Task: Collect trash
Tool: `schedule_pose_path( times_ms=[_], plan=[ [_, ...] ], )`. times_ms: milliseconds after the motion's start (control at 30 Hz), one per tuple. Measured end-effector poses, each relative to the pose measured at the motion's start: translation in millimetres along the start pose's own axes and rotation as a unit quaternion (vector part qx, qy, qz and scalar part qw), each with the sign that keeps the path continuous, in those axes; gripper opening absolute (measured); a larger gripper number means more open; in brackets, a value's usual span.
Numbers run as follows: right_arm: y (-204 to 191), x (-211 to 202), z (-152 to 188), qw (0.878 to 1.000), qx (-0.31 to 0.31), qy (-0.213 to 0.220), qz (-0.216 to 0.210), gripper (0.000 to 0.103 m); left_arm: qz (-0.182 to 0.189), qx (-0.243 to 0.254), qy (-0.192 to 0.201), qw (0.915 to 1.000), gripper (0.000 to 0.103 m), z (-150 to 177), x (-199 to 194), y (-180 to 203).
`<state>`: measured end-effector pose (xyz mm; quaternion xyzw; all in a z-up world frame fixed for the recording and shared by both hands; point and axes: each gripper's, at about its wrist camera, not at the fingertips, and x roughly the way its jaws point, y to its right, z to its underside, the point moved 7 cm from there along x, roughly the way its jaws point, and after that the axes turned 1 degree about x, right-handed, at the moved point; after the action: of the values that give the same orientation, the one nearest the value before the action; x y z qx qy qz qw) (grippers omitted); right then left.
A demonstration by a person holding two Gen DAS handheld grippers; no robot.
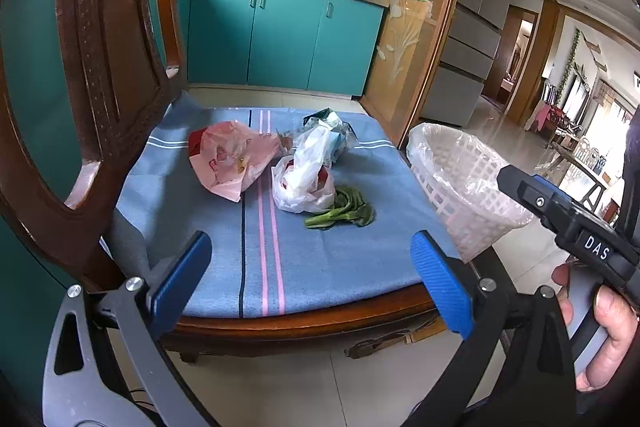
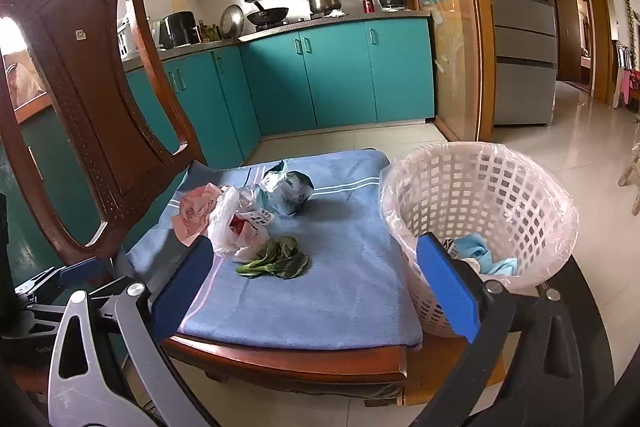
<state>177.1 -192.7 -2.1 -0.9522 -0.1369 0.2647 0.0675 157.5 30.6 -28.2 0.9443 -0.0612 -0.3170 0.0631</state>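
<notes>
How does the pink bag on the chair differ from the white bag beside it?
The pink bag lies fairly flat and spread out, nearer the chair back; the white bag bunches up taller, closer to the leafy greens. The pink bag carries a printed pattern and looks opaque; the white bag is thin enough that something red shows through it. Both are crumpled plastic lying on the blue cushion, and neither tool touches them.

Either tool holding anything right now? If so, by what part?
Nothing held. Left tool and right tool are both open and empty, short of the trash on the chair cushion.
</notes>
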Motion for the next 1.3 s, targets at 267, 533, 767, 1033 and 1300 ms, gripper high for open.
schedule_pose_path(
  times_ms=[267, 533, 767, 1033, 1300],
  plan=[
    [3, -1, 0, 1.000, 0.002, 0.000, 0.000, 0.099, -0.004, 0.002, -0.008, 1.0000, 0.099, 3, 4, 2],
    [3, -2, -2, 1.000, 0.007, 0.001, -0.007, 0.099, -0.007, 0.002, -0.019, 0.9998, 0.099, 6, 17, 2],
    [6, 1, -7, 1.000, 0.016, 0.003, -0.009, 0.099, -0.019, -0.003, -0.031, 0.9993, 0.099, -13, 60, 3],
    [20, 19, 0, 0.999, 0.039, -0.029, -0.002, 0.099, -0.032, -0.002, -0.059, 0.9977, 0.078, -41, 139, -2],
    [6, 51, 18, 0.997, 0.041, -0.069, -0.003, 0.099, 0.020, -0.028, -0.075, 0.9966, 0.009, -36, 123, -9]
  ],
)
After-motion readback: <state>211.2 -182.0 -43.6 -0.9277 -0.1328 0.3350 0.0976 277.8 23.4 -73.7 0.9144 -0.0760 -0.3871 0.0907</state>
